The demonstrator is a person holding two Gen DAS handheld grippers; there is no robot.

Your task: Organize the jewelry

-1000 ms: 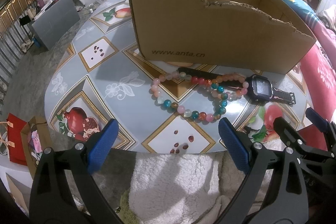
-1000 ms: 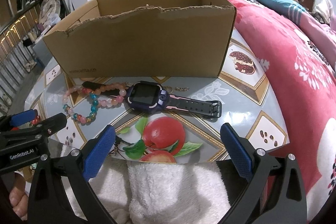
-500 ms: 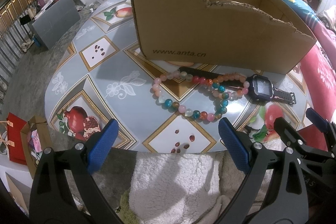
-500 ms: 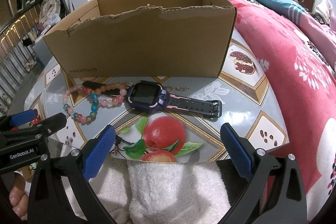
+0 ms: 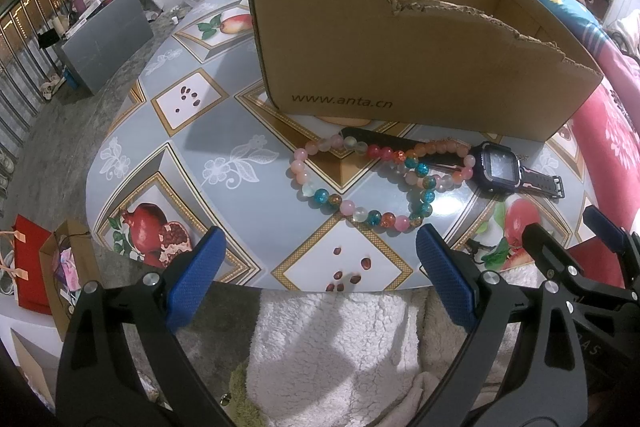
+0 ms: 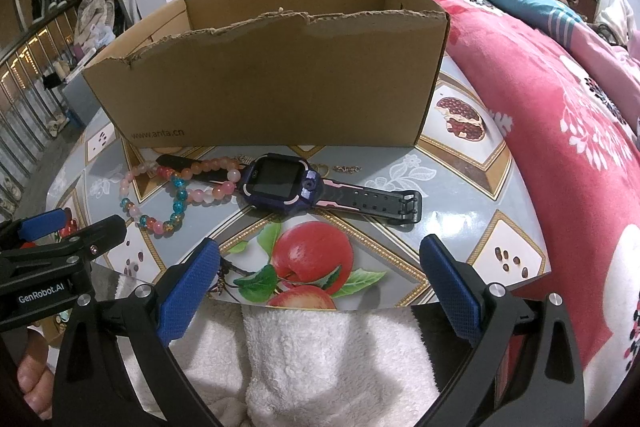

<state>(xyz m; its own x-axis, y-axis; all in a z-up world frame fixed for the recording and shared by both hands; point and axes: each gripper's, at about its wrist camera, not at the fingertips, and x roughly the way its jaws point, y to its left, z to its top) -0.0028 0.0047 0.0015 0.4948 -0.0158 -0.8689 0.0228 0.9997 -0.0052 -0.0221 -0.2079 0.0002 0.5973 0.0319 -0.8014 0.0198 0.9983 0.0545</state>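
A string of coloured beads [image 5: 362,183] lies looped on the tabletop in front of an open cardboard box [image 5: 400,67], also in the right wrist view [image 6: 176,187]. A dark smartwatch [image 6: 280,183] with a black strap lies right of the beads [image 5: 500,169]. A small gold piece [image 6: 346,169] lies by the box [image 6: 272,83]. My left gripper [image 5: 320,279] is open and empty at the table's near edge, below the beads. My right gripper [image 6: 320,287] is open and empty, just short of the watch. It also shows in the left view [image 5: 580,251].
The round table [image 5: 192,147] has a fruit-patterned cover. A red bedspread [image 6: 560,131] lies right of it. A white fleece [image 6: 320,347] sits below both grippers. Bags [image 5: 36,267] stand on the floor at left.
Both grippers have edged slightly forward and up; the box and jewelry sit a little lower in view. Nothing was taken hold of.
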